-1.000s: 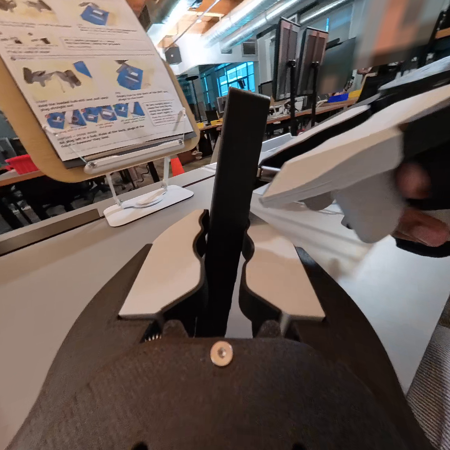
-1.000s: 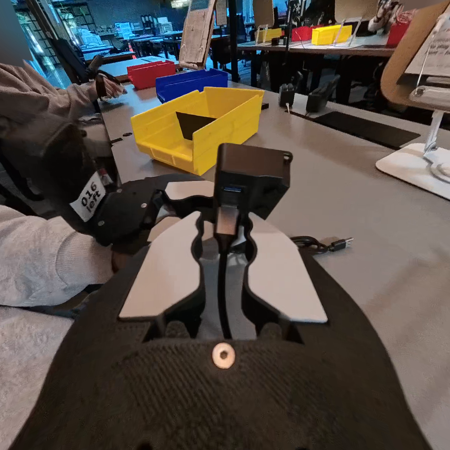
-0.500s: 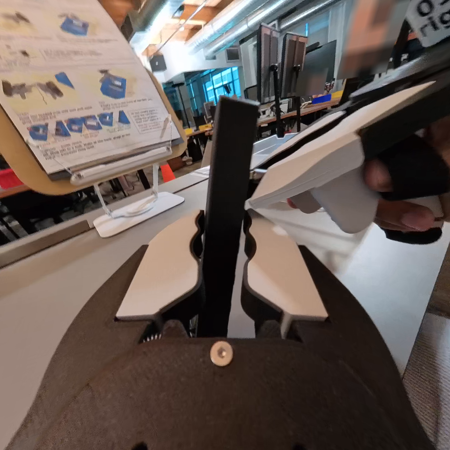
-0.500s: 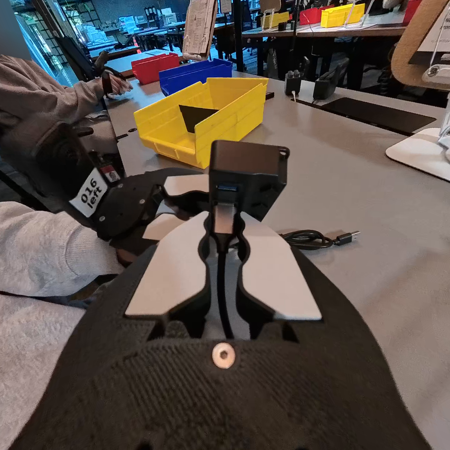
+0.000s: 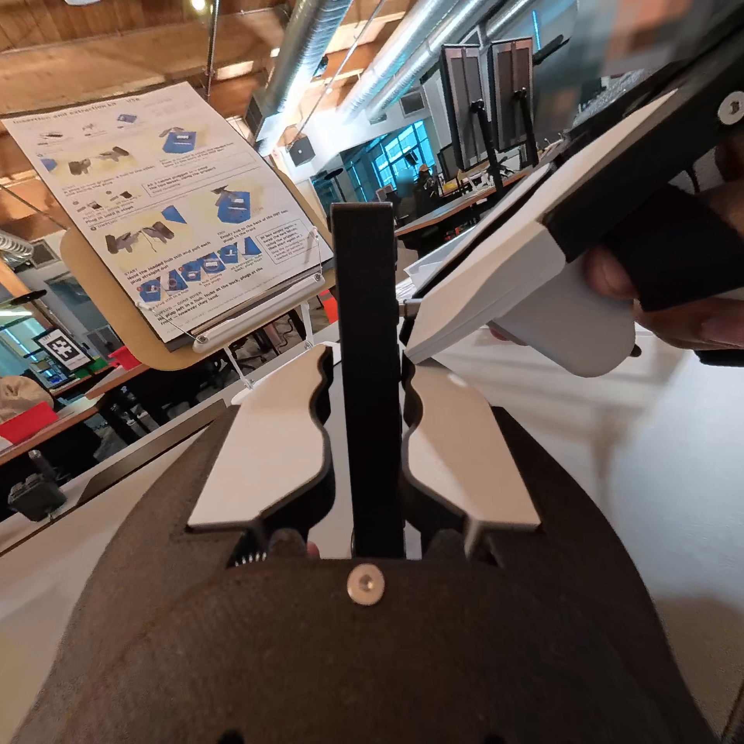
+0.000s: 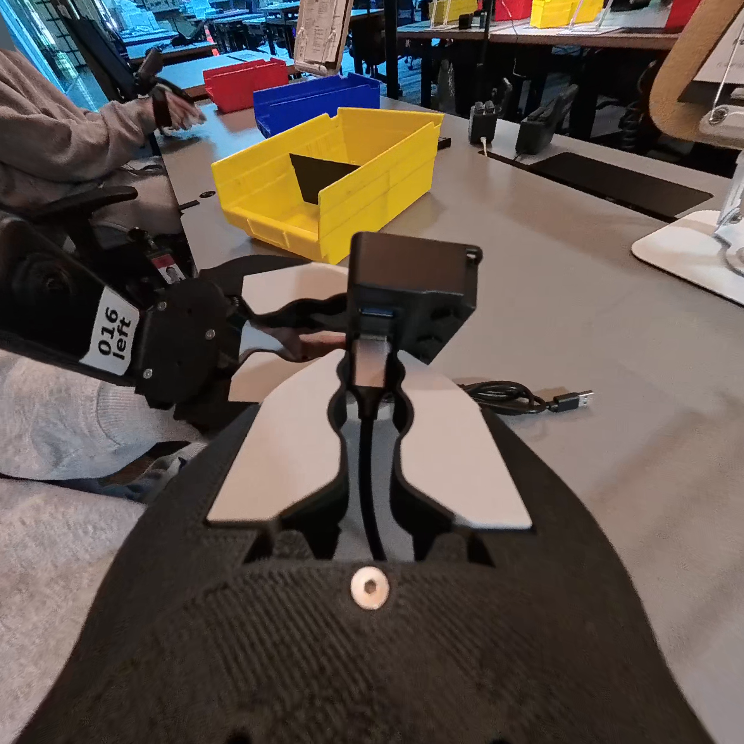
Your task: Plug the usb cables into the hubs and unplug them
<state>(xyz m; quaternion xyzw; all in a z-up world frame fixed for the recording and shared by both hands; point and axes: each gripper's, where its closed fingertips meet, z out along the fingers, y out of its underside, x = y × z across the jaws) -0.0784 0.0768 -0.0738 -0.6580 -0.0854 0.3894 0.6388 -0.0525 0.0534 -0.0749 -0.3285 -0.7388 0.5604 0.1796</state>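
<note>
My left gripper [image 5: 366, 362] is shut on a black USB hub [image 5: 364, 322] and holds it upright above the table. The hub also shows in the right wrist view [image 6: 410, 290], with the left gripper [image 6: 298, 318] clamped on it from the left. My right gripper [image 6: 370, 362] is shut on a black cable's USB plug [image 6: 370, 356], whose metal tip sits at a port on the hub's near face. In the left wrist view the right gripper [image 5: 406, 334] meets the hub's right side. A second black cable [image 6: 535, 398] lies coiled on the table with its plug free.
A yellow bin [image 6: 330, 181] stands on the grey table [image 6: 604, 402], with a blue bin [image 6: 318, 100] and a red bin [image 6: 245, 84] behind it. An instruction sheet on a white stand [image 5: 173, 241] is at the back. Another person's sleeve [image 6: 60, 133] is at far left. My two grippers' fingertips are within a few centimetres of each other.
The hub and plug have been lifted and the left gripper's view has tilted upward. The plug has stayed at the hub's port, held by the right gripper, which sits closer to the hub.
</note>
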